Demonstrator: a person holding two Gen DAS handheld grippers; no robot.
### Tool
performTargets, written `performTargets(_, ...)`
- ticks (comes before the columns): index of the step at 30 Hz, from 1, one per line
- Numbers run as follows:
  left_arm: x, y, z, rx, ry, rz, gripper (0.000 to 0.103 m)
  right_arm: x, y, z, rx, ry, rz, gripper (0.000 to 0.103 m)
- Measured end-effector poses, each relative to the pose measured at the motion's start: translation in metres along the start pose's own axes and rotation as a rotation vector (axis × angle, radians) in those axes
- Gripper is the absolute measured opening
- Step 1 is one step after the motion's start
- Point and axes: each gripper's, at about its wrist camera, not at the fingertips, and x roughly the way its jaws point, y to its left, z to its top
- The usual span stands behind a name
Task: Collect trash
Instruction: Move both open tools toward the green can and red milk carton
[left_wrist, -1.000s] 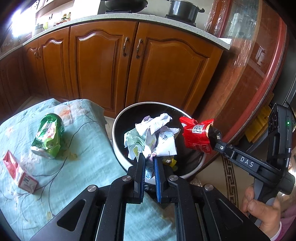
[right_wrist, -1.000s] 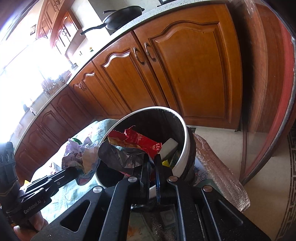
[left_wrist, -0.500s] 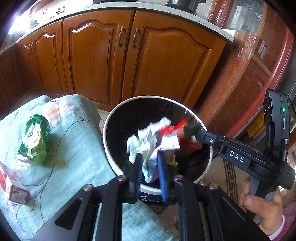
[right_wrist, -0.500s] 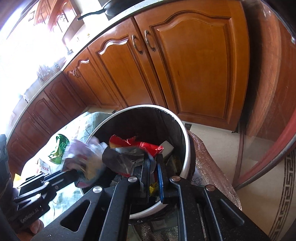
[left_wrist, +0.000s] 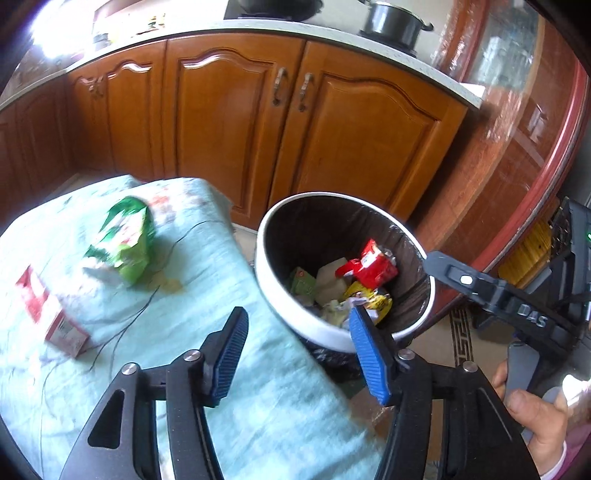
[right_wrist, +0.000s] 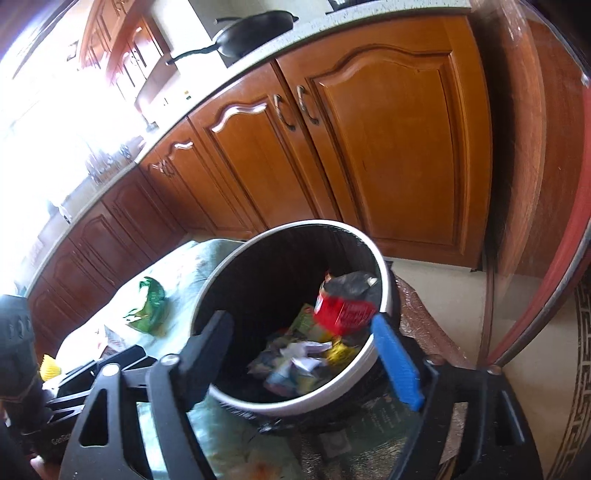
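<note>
The white-rimmed bin (left_wrist: 266, 258) with a black liner stands beside a table under a pale green cloth (left_wrist: 184, 280). Inside it lie a red wrapper (left_wrist: 369, 263) and crumpled paper (left_wrist: 352, 304) on other trash. My left gripper (left_wrist: 297, 317) hovers over the table edge by the bin, its jaws opening with nothing between them. My right gripper (right_wrist: 301, 325) hangs above the bin (right_wrist: 369, 254), jaws also opening; the red wrapper (right_wrist: 343, 310) and crumpled paper (right_wrist: 303, 354) lie free below the pads. A green snack bag (left_wrist: 125, 240) and a red-and-white carton (left_wrist: 48, 310) lie on the cloth.
Brown wooden cabinets (left_wrist: 229, 122) run behind the bin, with a pot (left_wrist: 391, 22) and a pan (right_wrist: 255, 29) on the counter. A curved red-brown panel (left_wrist: 517, 155) closes the right side. A hand (left_wrist: 532, 417) holds the right gripper's handle. Patterned floor (right_wrist: 576, 369) shows at right.
Both grippers went from shut to open. The crumpled paper left the left gripper and the red wrapper left the right; both now lie in the bin. The left gripper drew back over the table edge.
</note>
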Motion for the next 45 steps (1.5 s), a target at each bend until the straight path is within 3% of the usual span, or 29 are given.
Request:
performTargets(5,-0.026,0.016,-0.018,-0.031,-0.024,0.035,0.063,-0.012,0.016,-0.012,0.007,-0.020,0.047,0.093)
performTargets(23,-0.090,0.102,-0.072,-0.258,-0.030,0.126,0.065,-0.009,0.090,-0.062,-0.054,0.038,0.164,0.093)
performTargets(37,-0.087,0.139,-0.055,-0.323,-0.021,0.209,0.078,0.018,0.143,-0.057,-0.113,0.059,0.255,0.093)
performTargets(45,-0.067,0.149,-0.037,-0.363,-0.026,0.242,0.079,0.071,0.157,-0.032,-0.018,0.128,0.367,0.095)
